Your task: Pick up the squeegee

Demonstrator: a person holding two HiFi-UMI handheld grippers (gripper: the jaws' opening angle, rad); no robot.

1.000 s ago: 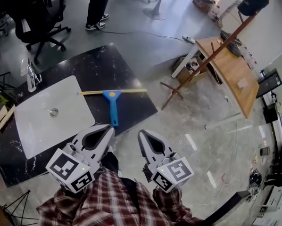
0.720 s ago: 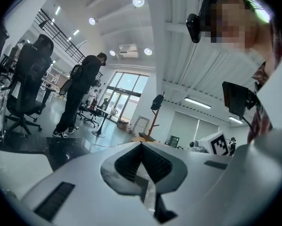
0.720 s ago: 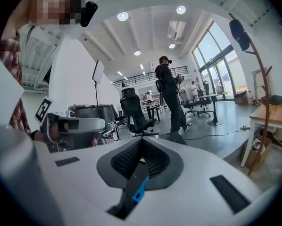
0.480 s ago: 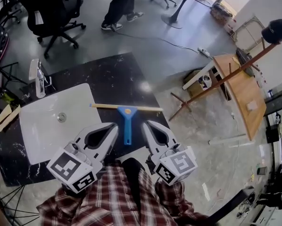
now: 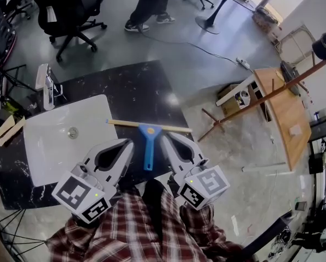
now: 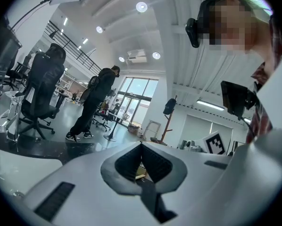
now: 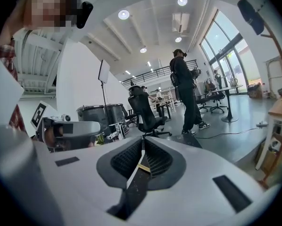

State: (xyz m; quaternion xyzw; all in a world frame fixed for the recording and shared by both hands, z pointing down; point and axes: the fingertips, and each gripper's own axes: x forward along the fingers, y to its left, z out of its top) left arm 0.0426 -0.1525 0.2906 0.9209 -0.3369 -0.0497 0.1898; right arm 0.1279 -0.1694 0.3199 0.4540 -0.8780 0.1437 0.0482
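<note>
The squeegee (image 5: pixel 148 146) lies flat on the black marble counter (image 5: pixel 125 86). Its blue handle points toward me and its pale yellow blade (image 5: pixel 125 124) lies crosswise beyond it. My left gripper (image 5: pixel 129 142) is just left of the handle and my right gripper (image 5: pixel 165 136) just right of it, both near the counter's front edge. Both are shut with nothing between the jaws, and neither touches the squeegee. In the left gripper view the left gripper (image 6: pixel 141 145) has its tips meeting. The right gripper (image 7: pixel 143 139) looks the same in the right gripper view, with a sliver of yellow blade (image 7: pixel 143 167) beyond the jaws.
A white sink basin (image 5: pixel 59 141) is set in the counter's left part, with a faucet (image 5: pixel 46 83) behind it. Wooden strips (image 5: pixel 5 129) lie at the far left. On the floor stand a black office chair (image 5: pixel 65 15), a person (image 5: pixel 152 4), a wooden coat rack (image 5: pixel 261 94) and a wooden table (image 5: pixel 285 113).
Both grippers have come forward to the counter's front edge. The squeegee handle, earlier ahead of the tips, now lies between them. Both jaws stay shut.
</note>
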